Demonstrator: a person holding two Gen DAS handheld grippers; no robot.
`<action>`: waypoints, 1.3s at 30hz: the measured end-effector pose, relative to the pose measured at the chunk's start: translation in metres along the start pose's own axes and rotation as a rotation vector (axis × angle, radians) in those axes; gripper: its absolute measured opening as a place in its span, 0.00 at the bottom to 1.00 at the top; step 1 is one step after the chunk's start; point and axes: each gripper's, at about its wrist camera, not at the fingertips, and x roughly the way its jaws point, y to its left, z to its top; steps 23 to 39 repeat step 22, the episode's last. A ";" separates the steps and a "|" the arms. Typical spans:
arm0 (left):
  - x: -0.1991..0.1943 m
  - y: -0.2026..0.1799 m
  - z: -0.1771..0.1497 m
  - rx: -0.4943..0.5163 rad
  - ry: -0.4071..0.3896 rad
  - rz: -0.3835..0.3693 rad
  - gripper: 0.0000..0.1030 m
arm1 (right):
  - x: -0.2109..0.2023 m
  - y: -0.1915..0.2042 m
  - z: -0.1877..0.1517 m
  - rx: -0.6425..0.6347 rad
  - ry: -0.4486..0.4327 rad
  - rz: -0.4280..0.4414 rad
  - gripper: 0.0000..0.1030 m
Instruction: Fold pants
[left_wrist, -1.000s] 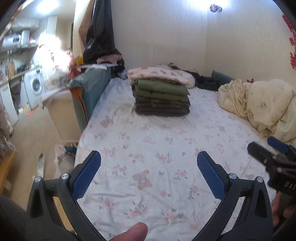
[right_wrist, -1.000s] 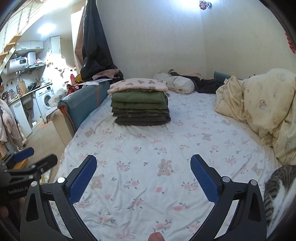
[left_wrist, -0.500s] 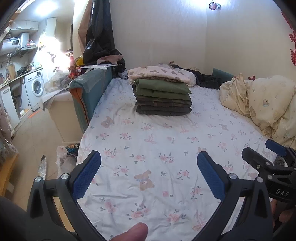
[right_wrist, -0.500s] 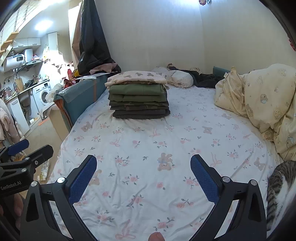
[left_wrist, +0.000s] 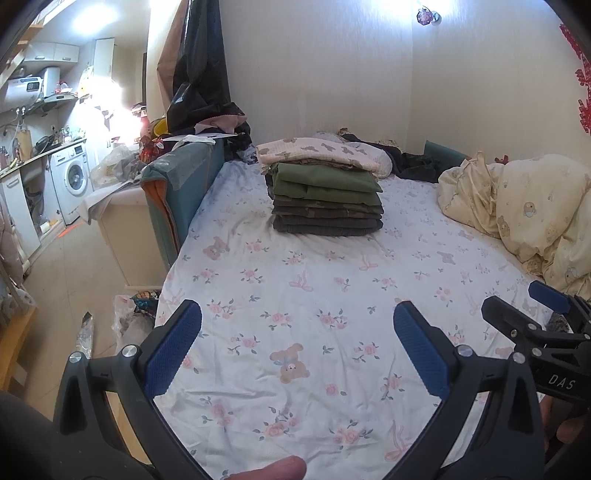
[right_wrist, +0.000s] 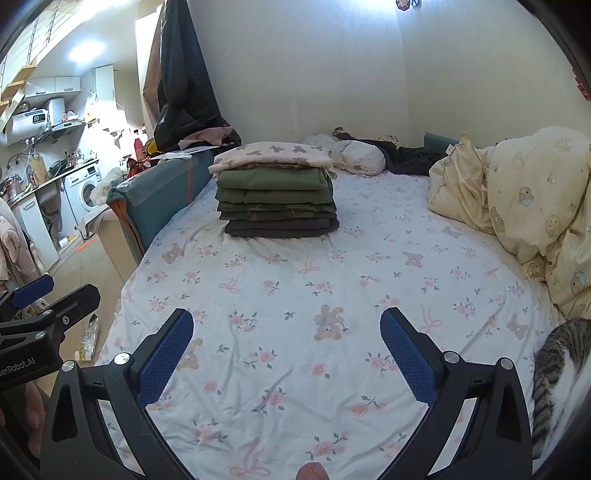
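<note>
Both left tongs (left_wrist: 297, 345) and right tongs (right_wrist: 286, 345) spread wide, empty, hovering near the bed (left_wrist: 314, 295), well short of the folded pants stack (right_wrist: 277, 201); possibly a cat (right_wrist: 561, 365) beside.

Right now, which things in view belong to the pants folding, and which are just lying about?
Job:
- stack of folded pants
- floral bedsheet as work surface
- left gripper, open
- right gripper, open

Lying about:
- yellow duvet
- tabby cat
- pillow
- washing machine
</note>
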 end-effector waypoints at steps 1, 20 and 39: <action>0.000 0.000 0.000 -0.001 0.001 0.002 0.99 | 0.000 0.000 0.000 0.000 0.000 0.001 1.00; 0.001 0.002 0.001 -0.009 0.010 -0.013 0.99 | -0.004 0.004 -0.002 0.007 0.001 -0.002 1.00; -0.002 0.002 0.001 -0.008 -0.004 -0.011 0.99 | -0.004 0.004 -0.002 0.008 -0.001 0.002 1.00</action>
